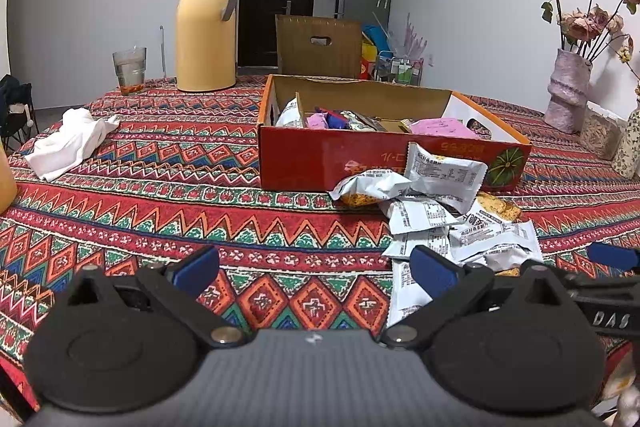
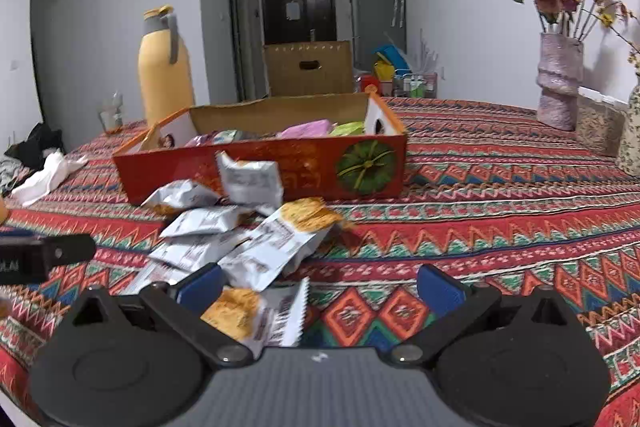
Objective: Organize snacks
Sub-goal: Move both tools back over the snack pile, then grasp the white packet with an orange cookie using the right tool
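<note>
A loose heap of white snack packets [image 2: 240, 235], some printed with golden crackers, lies on the patterned tabletop [image 2: 500, 227] just in front of the red cardboard box [image 2: 360, 167]. One packet [image 2: 250, 179] leans upright against the box's front wall. Inside the box sit more snacks, among them pink packets [image 1: 440, 127].

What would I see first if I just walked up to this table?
A heap of white snack packets lies on the bright zigzag tablecloth, in front of a red cardboard box that already holds some snacks. Behind the box, to the left, stands a tall yellow thermos jug. On the right, a pink vase of dried roses stands near the wall.
</note>
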### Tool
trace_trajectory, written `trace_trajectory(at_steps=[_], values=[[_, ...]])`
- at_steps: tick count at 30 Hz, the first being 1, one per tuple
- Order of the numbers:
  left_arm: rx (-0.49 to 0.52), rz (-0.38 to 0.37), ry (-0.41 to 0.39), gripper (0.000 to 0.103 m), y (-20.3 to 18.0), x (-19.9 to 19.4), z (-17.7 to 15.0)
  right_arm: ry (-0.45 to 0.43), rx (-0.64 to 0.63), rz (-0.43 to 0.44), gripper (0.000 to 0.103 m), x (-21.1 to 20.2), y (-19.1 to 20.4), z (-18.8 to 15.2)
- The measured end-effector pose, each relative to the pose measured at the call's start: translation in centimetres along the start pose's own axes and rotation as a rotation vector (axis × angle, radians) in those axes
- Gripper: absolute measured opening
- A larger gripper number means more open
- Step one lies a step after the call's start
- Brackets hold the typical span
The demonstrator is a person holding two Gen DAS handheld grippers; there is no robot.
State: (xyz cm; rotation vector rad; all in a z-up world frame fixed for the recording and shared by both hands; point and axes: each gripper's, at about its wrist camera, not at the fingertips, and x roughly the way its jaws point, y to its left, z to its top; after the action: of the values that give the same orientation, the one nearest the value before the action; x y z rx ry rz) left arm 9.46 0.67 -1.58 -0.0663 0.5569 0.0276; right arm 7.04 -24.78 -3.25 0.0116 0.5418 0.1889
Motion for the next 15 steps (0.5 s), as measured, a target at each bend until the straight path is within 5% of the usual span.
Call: trace_trajectory(at_steps=[15], values=[[-0.020,-0.019,0.015,0.103,0.6,0.1,-0.4,0.079,-0.090,-0.016,0.103,1.8,3.3,-0.9]])
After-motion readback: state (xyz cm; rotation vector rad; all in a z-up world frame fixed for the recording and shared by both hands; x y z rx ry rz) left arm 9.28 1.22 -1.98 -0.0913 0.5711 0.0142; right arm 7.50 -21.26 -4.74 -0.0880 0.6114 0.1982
